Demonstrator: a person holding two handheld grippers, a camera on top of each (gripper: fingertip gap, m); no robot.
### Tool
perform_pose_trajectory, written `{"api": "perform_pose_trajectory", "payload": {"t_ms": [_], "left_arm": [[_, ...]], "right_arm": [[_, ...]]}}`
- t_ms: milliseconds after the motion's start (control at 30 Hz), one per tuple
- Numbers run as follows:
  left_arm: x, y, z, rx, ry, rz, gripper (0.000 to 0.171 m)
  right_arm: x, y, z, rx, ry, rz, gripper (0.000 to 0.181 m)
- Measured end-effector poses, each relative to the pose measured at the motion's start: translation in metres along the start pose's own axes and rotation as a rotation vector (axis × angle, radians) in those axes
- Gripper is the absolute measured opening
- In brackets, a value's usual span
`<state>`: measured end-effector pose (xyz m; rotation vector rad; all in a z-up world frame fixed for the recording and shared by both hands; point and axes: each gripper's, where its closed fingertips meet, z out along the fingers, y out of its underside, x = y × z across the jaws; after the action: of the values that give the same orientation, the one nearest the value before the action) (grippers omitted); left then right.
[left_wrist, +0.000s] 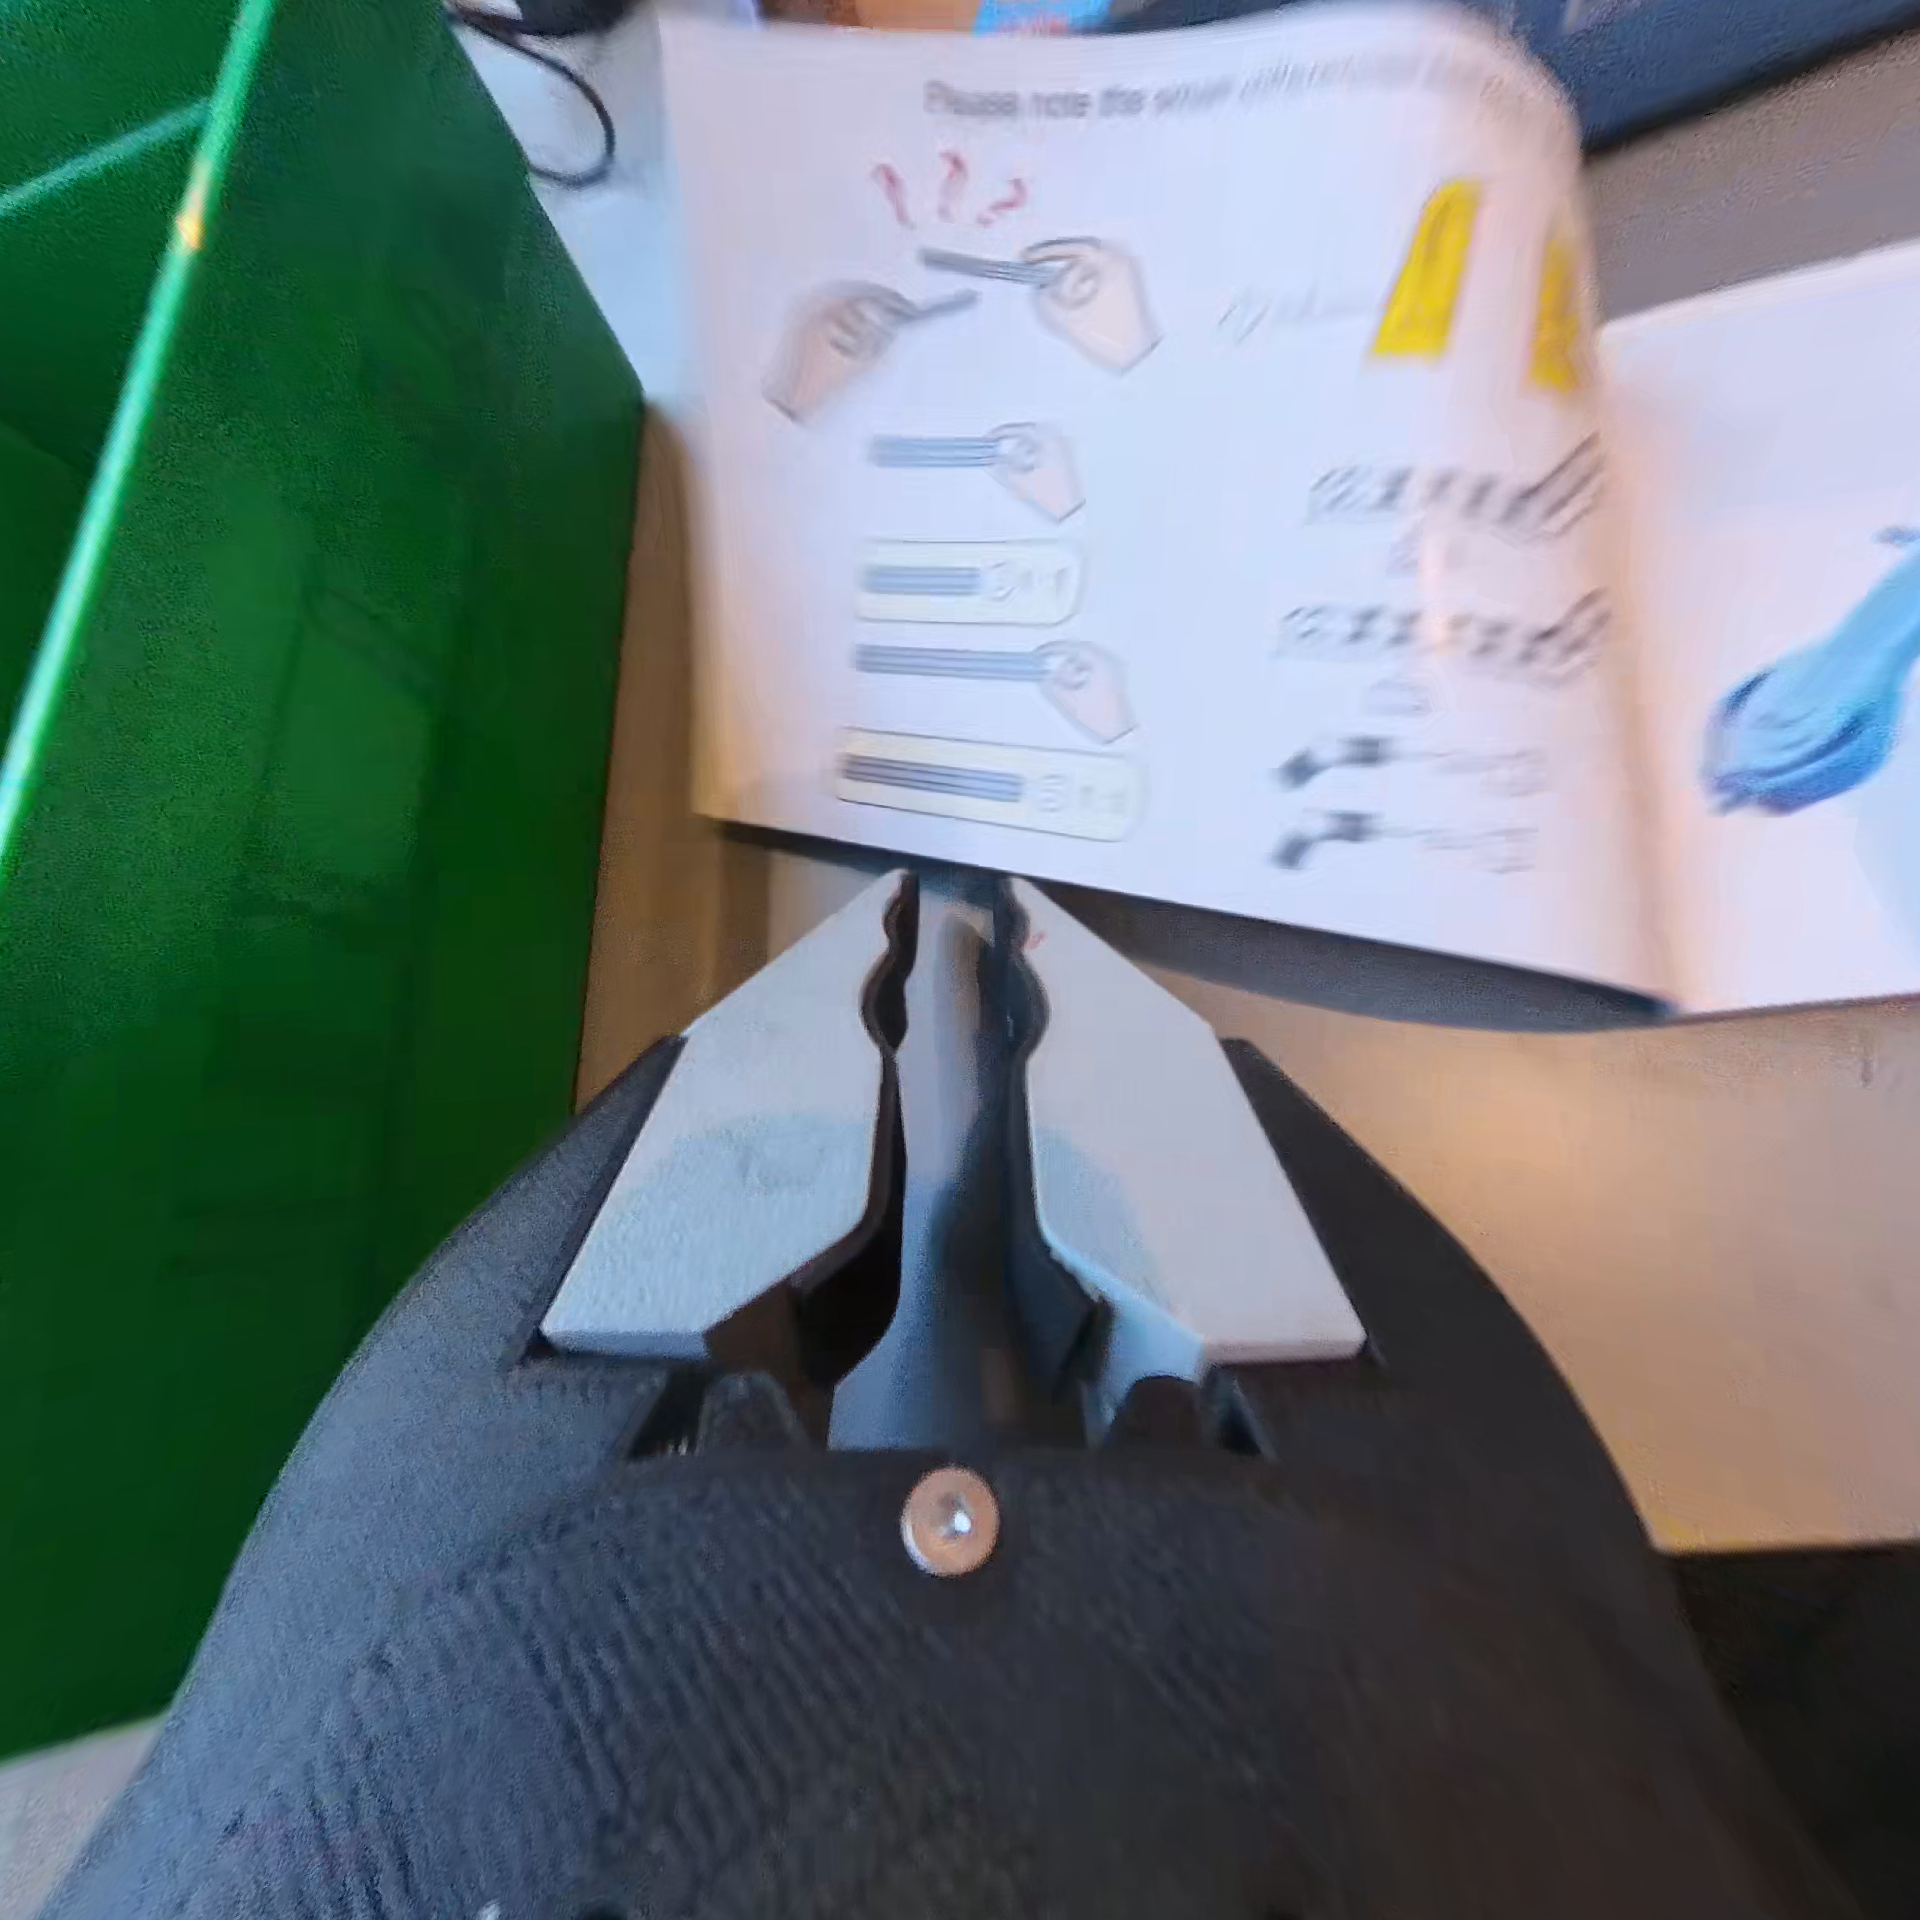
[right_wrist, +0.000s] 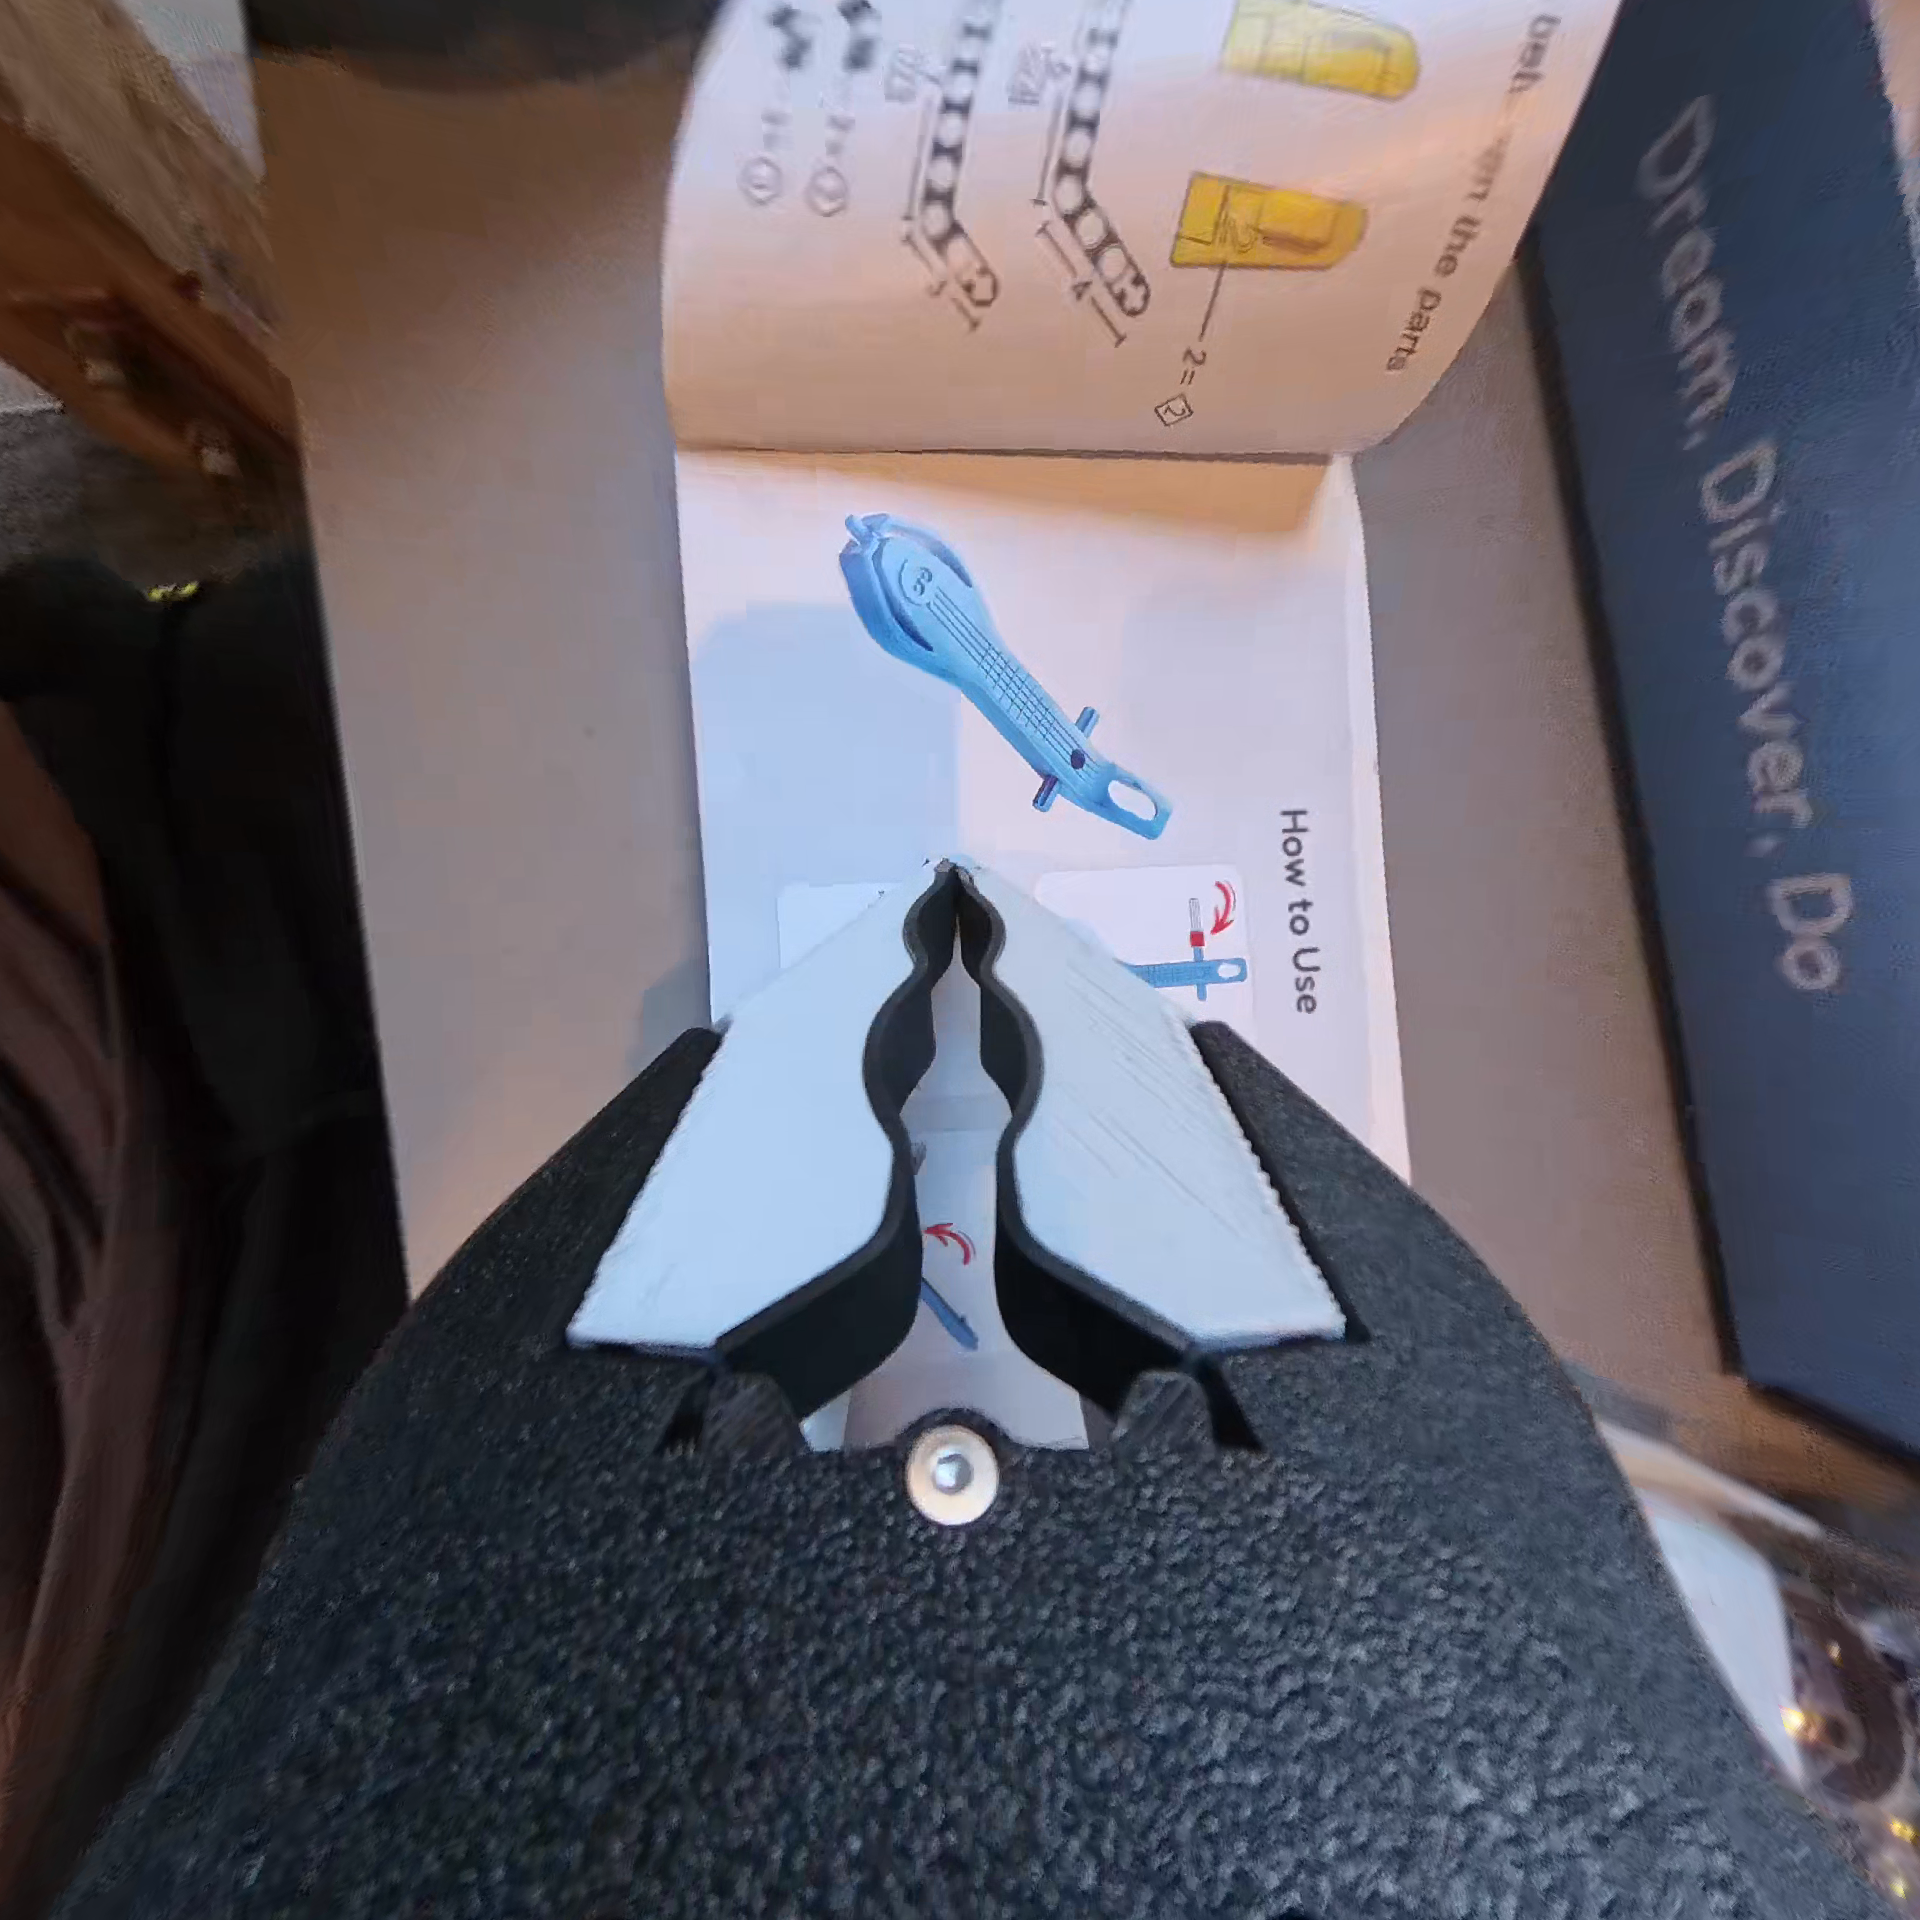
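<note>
On the beige counter (right_wrist: 499, 727), my left gripper (left_wrist: 956, 894) pinches the booklet's lifted page (left_wrist: 1143, 468), half turned; my right gripper (right_wrist: 951, 883), jaws pressed together, pins the flat page (right_wrist: 1247, 644) at centre frame.

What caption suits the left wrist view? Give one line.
Left hand-held gripper pinches the lifted booklet page beside a green box.

Left wrist view: lifted booklet page (left_wrist: 1122, 468) motion-blurred; green box (left_wrist: 260, 727) cut off left. Right wrist view: dark blue box (right_wrist: 1745, 675) cut off right
</note>
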<state>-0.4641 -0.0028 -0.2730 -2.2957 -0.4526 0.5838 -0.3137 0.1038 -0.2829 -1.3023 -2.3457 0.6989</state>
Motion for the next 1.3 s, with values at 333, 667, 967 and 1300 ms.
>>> {"api": "perform_pose_trajectory", "payload": {"t_ms": [333, 667, 967, 1300], "left_arm": [[-0.005, -0.011, -0.086, 0.107, 0.018, -0.023, 0.017], [0.094, -0.107, -0.165, 0.409, 0.297, 0.095, 0.015], [0.070, -0.034, -0.024, 0.035, 0.252, 0.073, 0.004], [0.039, 0.011, -0.015, -0.011, 0.204, 0.124, 0.000]], "right_arm": [[0.003, 0.030, -0.031, -0.047, 0.082, -0.010, 0.008], [-0.005, -0.041, -0.019, 0.221, 0.035, 0.105, 0.026], [-0.027, -0.037, 0.013, 0.074, 0.078, -0.090, 0.011], [0.010, 0.030, -0.040, -0.036, 0.089, 0.003, 0.041]]}}
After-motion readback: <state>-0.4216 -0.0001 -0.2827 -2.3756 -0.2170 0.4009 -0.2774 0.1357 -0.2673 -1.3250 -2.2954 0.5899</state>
